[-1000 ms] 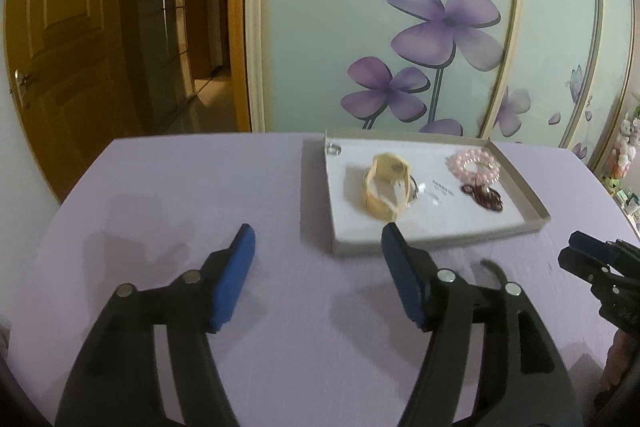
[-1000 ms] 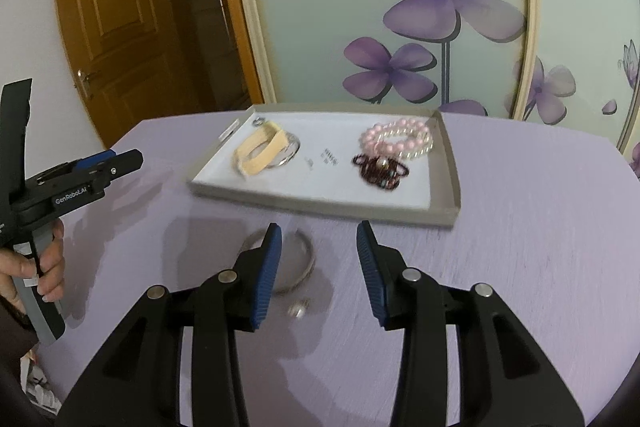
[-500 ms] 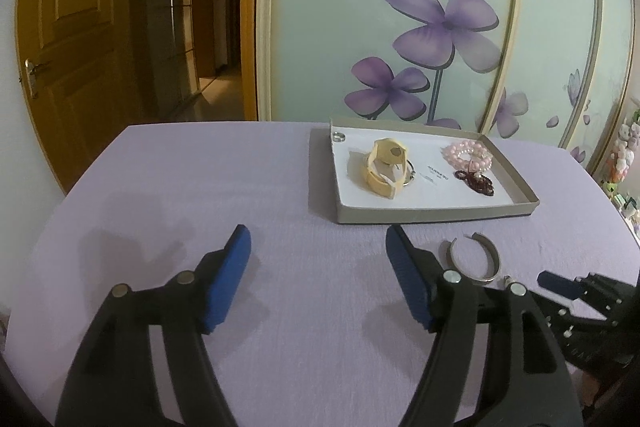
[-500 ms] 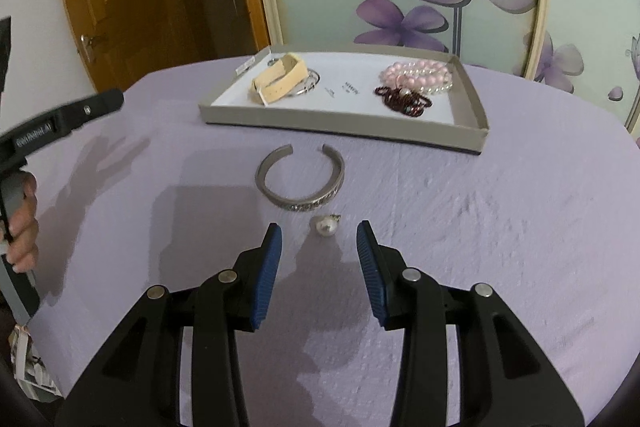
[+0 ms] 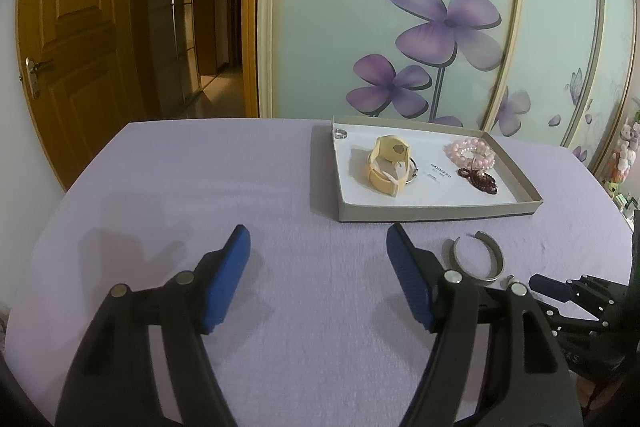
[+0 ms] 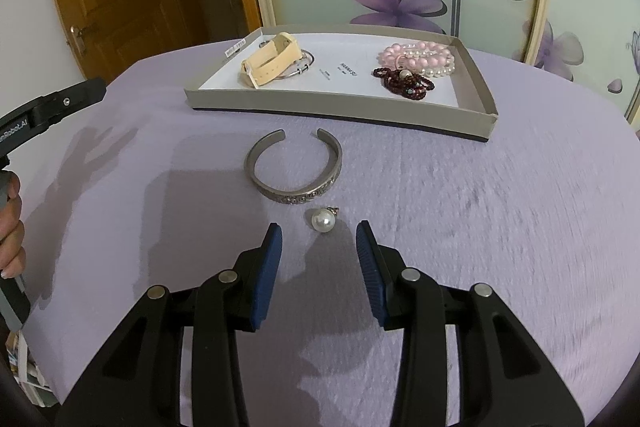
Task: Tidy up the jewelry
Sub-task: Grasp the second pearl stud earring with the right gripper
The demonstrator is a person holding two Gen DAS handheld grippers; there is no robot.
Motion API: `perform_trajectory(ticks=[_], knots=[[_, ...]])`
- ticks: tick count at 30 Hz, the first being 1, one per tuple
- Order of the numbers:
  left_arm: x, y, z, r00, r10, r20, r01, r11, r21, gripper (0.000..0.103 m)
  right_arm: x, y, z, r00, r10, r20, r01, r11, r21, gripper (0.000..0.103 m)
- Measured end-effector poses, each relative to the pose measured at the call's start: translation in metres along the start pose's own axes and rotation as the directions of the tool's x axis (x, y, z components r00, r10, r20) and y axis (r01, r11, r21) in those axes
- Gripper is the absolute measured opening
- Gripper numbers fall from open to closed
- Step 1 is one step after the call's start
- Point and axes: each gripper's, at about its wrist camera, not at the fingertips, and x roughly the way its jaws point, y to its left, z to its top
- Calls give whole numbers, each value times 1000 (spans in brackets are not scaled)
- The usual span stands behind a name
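Note:
A silver cuff bangle [image 6: 296, 193] lies on the purple tablecloth, its gap facing the grey tray [image 6: 340, 107]. A pearl earring [image 6: 323, 220] rests just in front of it. My right gripper [image 6: 318, 227] is open and low over the cloth, the pearl at its fingertips with neither pad touching it. My left gripper [image 5: 318, 239] is open and empty, well short of the tray [image 5: 436, 213]. In the tray lie a cream watch strap [image 5: 386, 167], a pink bead bracelet [image 5: 470, 153], a dark red bead bracelet [image 5: 480, 181] and a small silver ring [image 5: 341, 133].
The round table's edge curves close on both sides. A mirrored wardrobe door with purple flowers [image 5: 444, 27] stands behind the table, a wooden door [image 5: 72, 47] at the left. A person's hand [image 6: 10, 227] holds the left gripper's handle.
My right gripper has come down and forward, so the cuff and pearl now sit right at its tips. The left gripper has hardly moved.

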Motion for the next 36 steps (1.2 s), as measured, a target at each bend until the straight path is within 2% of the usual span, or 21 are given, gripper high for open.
perform_trajectory(ticks=[15,25,27,36], knots=[[3,1,-2,1000,2,-3,-2,1000,-1,70,14,6,8,999,-28,-29,28,999,-19,23],[8,2,-7,1000,1,-13,-1,1000,3,70,15,7,9,999,-38,-31,37,999,-24,21],[8,0,-6,1000,1,-16,-1,1000,5,70,15,6,9,998,-45,-31,45,999,-22,14],[11,-11,-10,999,-15,-38,15,1000,18,70,8,-3,5,999,-34,-32,34,999,0,14]])
